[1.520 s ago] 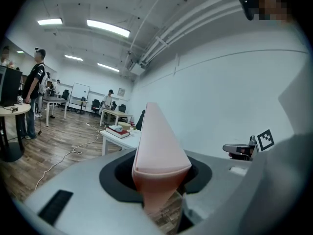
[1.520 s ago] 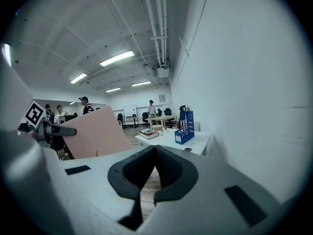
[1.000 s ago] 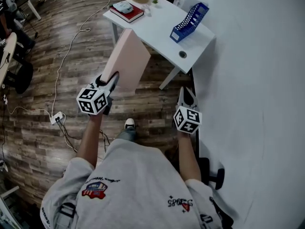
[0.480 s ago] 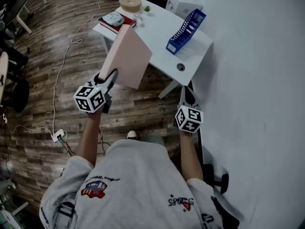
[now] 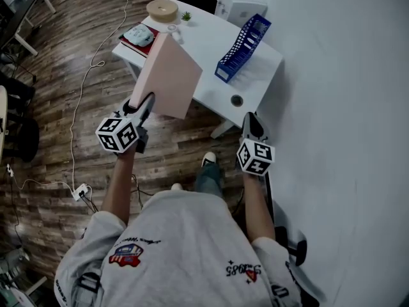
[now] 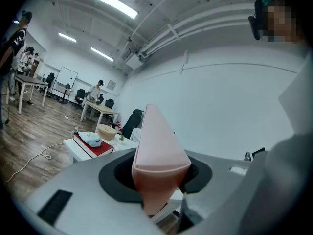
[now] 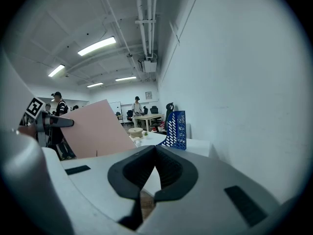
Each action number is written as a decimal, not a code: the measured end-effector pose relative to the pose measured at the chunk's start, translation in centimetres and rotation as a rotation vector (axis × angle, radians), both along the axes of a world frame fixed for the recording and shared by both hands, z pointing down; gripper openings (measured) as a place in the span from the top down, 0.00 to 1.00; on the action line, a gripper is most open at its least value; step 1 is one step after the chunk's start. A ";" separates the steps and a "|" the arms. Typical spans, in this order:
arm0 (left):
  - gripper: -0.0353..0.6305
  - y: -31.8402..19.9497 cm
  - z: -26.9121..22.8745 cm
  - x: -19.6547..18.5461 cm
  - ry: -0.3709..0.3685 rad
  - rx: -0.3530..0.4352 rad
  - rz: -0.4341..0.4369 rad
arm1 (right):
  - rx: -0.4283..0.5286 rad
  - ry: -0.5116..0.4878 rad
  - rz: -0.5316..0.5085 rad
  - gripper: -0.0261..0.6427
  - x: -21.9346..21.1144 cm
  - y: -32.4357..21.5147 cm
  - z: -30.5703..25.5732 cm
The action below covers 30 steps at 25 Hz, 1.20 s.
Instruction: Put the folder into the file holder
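A stiff pink folder (image 5: 167, 75) stands on edge in front of me, its lower corner pinched by my left gripper (image 5: 147, 102). In the left gripper view the folder (image 6: 156, 136) fills the gap and both jaws of the left gripper (image 6: 157, 177) press on it. The blue mesh file holder (image 5: 243, 40) sits on the white table (image 5: 259, 75), beyond and to the right of the folder. My right gripper (image 5: 251, 119) hangs shut and empty near the table's front corner. Its own view shows the right gripper (image 7: 155, 151) with tips together, the folder (image 7: 95, 131) to the left and the file holder (image 7: 177, 129) ahead.
On the table's far end lie a red book (image 5: 137, 37) with a pale object on top, a round beige box (image 5: 161, 9), a tiny plant (image 5: 186, 16) and a white box (image 5: 239, 2). A white wall (image 5: 345, 107) runs along the right. Cables (image 5: 83, 101) trail over the wood floor.
The person has stepped toward the table, which now sits closer and lower in the head view. The folder stays gripped in the left gripper. The right gripper stays shut.
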<state>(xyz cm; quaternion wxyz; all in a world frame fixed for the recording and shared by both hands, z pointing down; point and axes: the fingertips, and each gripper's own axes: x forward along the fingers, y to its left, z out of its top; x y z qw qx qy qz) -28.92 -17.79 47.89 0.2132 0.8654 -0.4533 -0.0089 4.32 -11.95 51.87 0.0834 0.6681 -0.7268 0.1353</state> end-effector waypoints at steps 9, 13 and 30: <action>0.71 -7.7 -0.5 5.1 -0.022 0.012 -0.114 | 0.016 -0.049 -0.066 0.96 6.8 -10.9 -0.1; 0.71 -10.3 -1.0 7.3 -0.024 0.029 -0.156 | 0.028 -0.069 -0.085 0.96 9.9 -14.9 -0.5; 0.71 -16.0 -3.8 9.2 -0.036 0.108 -0.201 | 0.000 -0.112 -0.117 0.96 12.6 -21.9 1.8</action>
